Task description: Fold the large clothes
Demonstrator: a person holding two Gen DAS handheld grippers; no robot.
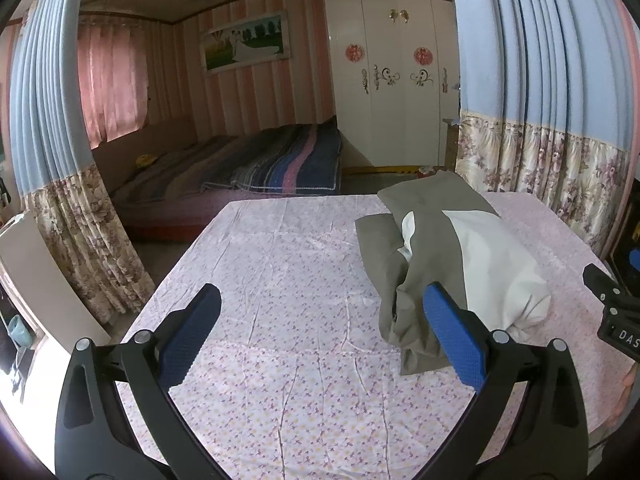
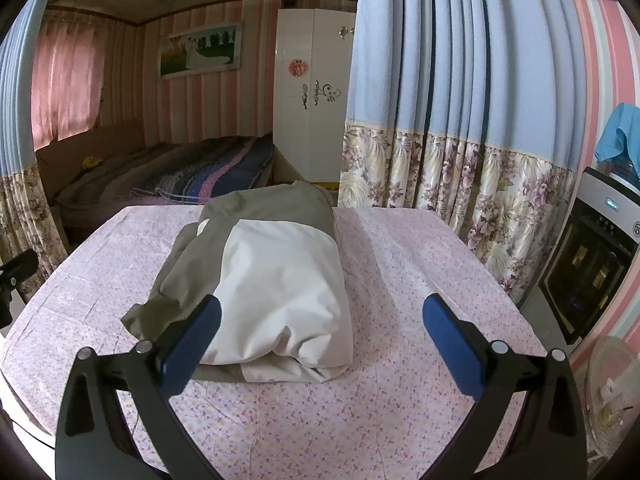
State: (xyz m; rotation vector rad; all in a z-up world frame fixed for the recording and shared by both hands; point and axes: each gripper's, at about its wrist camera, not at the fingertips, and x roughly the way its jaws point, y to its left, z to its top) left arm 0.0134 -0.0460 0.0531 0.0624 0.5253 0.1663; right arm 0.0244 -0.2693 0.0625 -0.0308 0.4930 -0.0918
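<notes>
A grey-green and white garment (image 2: 276,276) lies folded into a thick bundle on the table with the pink floral cloth (image 2: 400,288). In the left wrist view the garment (image 1: 452,264) is at the right, past my right fingertip. My left gripper (image 1: 320,320) is open and empty above the cloth, left of the bundle. My right gripper (image 2: 320,320) is open and empty, just in front of the bundle's near end; its left finger (image 2: 192,344) overlaps the bundle's edge in view. The right gripper's body (image 1: 616,308) shows at the left view's right edge.
Blue curtains with floral hems (image 2: 460,168) hang behind the table's far right and at the left (image 1: 52,184). A bed with a striped blanket (image 1: 260,164) and a white wardrobe (image 1: 392,80) stand beyond. A black appliance (image 2: 592,264) and a fan (image 2: 612,392) are at the right.
</notes>
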